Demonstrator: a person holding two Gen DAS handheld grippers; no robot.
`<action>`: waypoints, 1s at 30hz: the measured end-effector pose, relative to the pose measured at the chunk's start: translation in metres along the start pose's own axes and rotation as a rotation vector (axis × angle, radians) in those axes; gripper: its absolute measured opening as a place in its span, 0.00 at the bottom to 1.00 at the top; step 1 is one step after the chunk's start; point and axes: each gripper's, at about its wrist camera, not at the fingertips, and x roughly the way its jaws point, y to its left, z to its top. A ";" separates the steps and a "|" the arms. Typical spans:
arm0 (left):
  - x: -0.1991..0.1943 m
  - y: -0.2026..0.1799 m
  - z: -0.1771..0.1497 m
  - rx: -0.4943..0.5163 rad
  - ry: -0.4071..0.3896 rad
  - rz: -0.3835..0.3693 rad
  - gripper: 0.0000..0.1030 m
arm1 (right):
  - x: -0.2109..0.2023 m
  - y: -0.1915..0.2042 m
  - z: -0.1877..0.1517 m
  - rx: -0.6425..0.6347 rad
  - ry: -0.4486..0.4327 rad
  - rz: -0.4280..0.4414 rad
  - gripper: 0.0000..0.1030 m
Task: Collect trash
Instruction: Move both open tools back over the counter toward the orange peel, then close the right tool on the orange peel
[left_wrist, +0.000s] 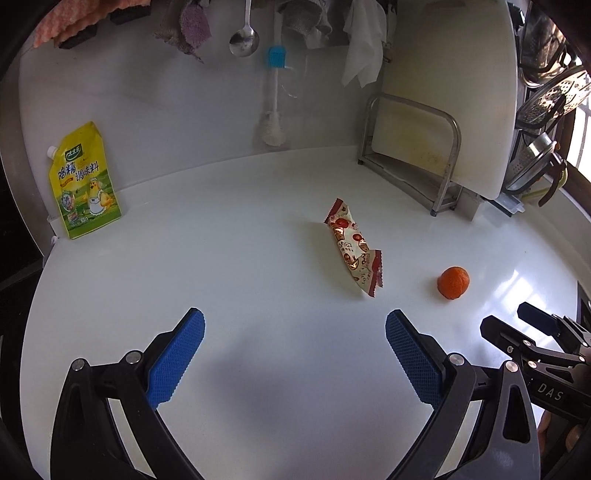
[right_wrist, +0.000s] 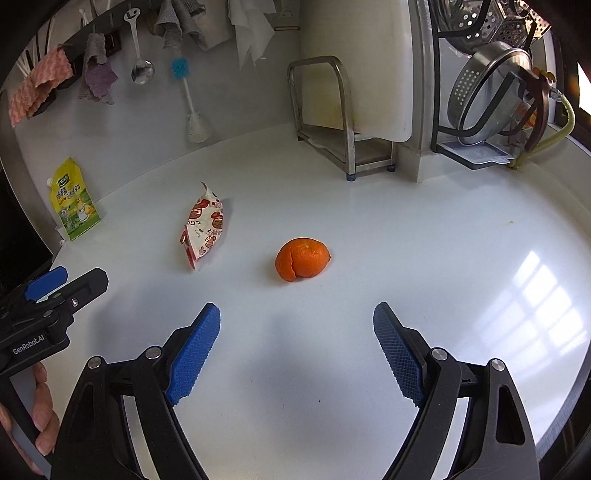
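A red and white snack wrapper (left_wrist: 354, 247) lies crumpled on the white counter, ahead and slightly right of my left gripper (left_wrist: 294, 319), which is open with nothing between its blue pads. An orange peel (left_wrist: 453, 282) sits to the wrapper's right. In the right wrist view the orange peel (right_wrist: 302, 259) lies straight ahead of my right gripper (right_wrist: 296, 314), also open and empty, with the wrapper (right_wrist: 204, 227) to its left. Each gripper shows at the edge of the other's view: the right gripper (left_wrist: 532, 326) and the left gripper (right_wrist: 66, 282).
A yellow seasoning pouch (left_wrist: 84, 182) leans on the back wall at left. A metal rack (left_wrist: 417, 155) holding a white cutting board stands at the back right, beside a dish rack with strainers (right_wrist: 491, 92). Cloths, a spoon and a brush (left_wrist: 275, 99) hang on the wall.
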 end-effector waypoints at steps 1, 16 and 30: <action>0.003 0.001 0.001 -0.006 0.004 -0.003 0.94 | 0.006 -0.001 0.003 0.003 0.009 0.003 0.79; 0.020 0.002 0.000 -0.021 0.033 -0.009 0.94 | 0.056 -0.008 0.029 0.020 0.077 -0.038 0.79; 0.028 -0.011 0.003 0.008 0.039 0.003 0.94 | 0.067 -0.002 0.037 -0.017 0.089 -0.016 0.30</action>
